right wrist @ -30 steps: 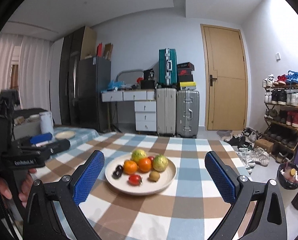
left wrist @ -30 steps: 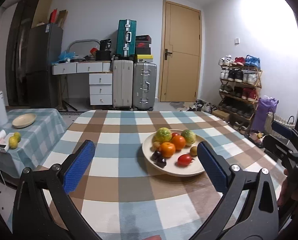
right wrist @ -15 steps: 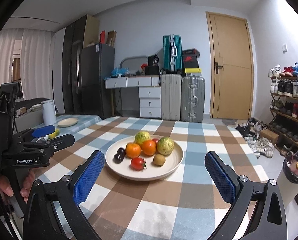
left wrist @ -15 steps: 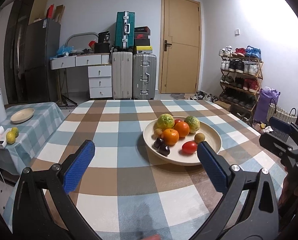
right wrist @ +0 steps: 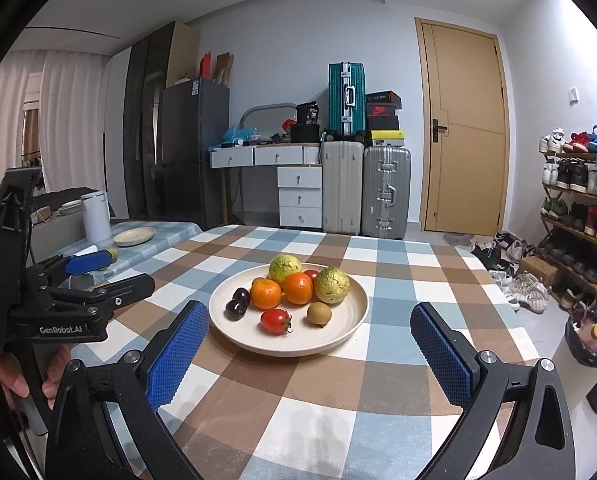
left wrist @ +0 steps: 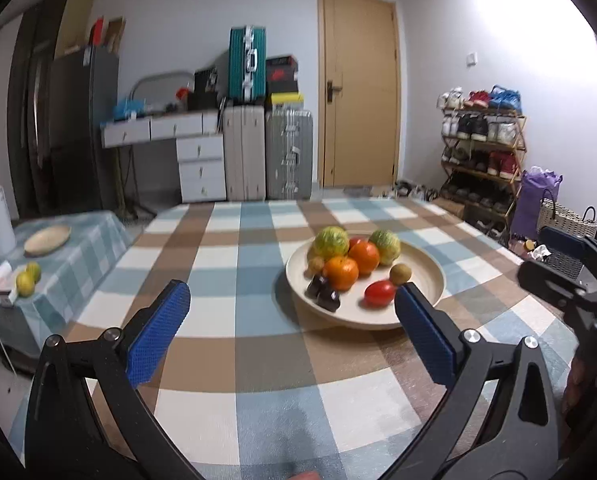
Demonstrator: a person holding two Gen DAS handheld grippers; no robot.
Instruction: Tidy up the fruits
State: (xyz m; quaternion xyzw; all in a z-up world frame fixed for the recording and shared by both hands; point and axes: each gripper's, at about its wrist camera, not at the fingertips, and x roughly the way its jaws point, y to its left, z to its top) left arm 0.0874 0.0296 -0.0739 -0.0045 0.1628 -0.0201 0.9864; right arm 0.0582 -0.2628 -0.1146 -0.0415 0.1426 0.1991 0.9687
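A big round cream plate (right wrist: 354,322) sits on the table with the blue, brown and white checked cloth (right wrist: 394,272). The fruit is all on the plate. Two bumpy yellow-green fruits (right wrist: 284,267) are at the back. Two oranges (right wrist: 265,293) sit side by side in the middle, touching each other. A bit of something red peeks out behind them (too hidden to tell what it is). A small red tomato (right wrist: 275,321) lies at the front, and a small brown round fruit (right wrist: 319,313) lies just beside it. Two dark purple fruits (right wrist: 237,304) sit at the left edge of the pile.

The right gripper (right wrist: 304,354) is up over the near part of the table, with its blue pads wide apart and nothing between them. The plate is just past its fingertips. The left gripper (left wrist: 290,330) is also spread wide and holds nothing. In its view the plate is near its right finger (left wrist: 424,336). A hand (right wrist: 30,372) holds the left gripper's handle, seen at the left of the right wrist view.

Off to the left is a small side table (left wrist: 94,236) with a pale checked cloth. It has a small empty plate (left wrist: 47,234) and two little yellow-green fruits (left wrist: 28,278) on it. A white jug (right wrist: 95,217) stands near them.
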